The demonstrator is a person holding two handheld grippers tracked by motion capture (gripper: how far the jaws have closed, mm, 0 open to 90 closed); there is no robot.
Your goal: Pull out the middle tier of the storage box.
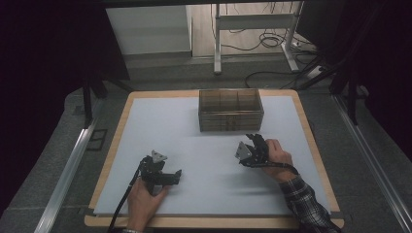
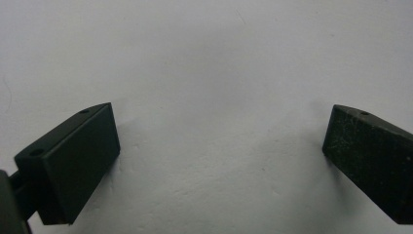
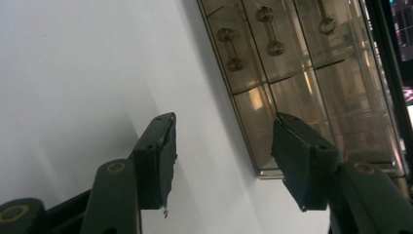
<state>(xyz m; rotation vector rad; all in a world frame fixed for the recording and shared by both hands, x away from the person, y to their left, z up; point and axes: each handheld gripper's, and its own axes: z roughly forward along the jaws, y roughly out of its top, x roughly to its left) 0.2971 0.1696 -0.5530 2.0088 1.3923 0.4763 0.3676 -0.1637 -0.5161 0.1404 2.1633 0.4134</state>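
At the twelve o'clock side of the white mat (image 1: pixel 194 145), we found the task's thing: a smoky transparent drawer box (image 1: pixel 231 109) standing square to the table (image 1: pixel 114 145) edge, its compartments visible through the top. The right gripper (image 1: pixel 253 141) sat just short of the box front, at about five o'clock from it, pointing toward the box. In the right gripper view, its jaws stood partly apart with nothing between them, and one jaw tip overlapped the lower corner of the box (image 3: pixel 311 87); we could not tell whether it touched. The left gripper (image 1: pixel 167 175) rested low over bare mat at seven o'clock from the box, well apart from it, jaws wide apart and empty in the left gripper view (image 2: pixel 219 146).

We judged the following risks.

1. Misaligned approach. The right gripper was rolled relative to the box, so a jaw could strike the front panel or frame edge instead of straddling a drawer knob (image 3: pixel 275 47). Cause: tilt not corrected before advance.
2. Box displacement. The box looked light and unsecured; a pull or push with one gripper could slide it across the mat. Cause: the left gripper was not bracing it.
3. Slipped grip. The knobs looked small and smooth; a shallow bite could let go mid-pull.

We could read no brands, labels or writing on the box, the mat or either gripper.
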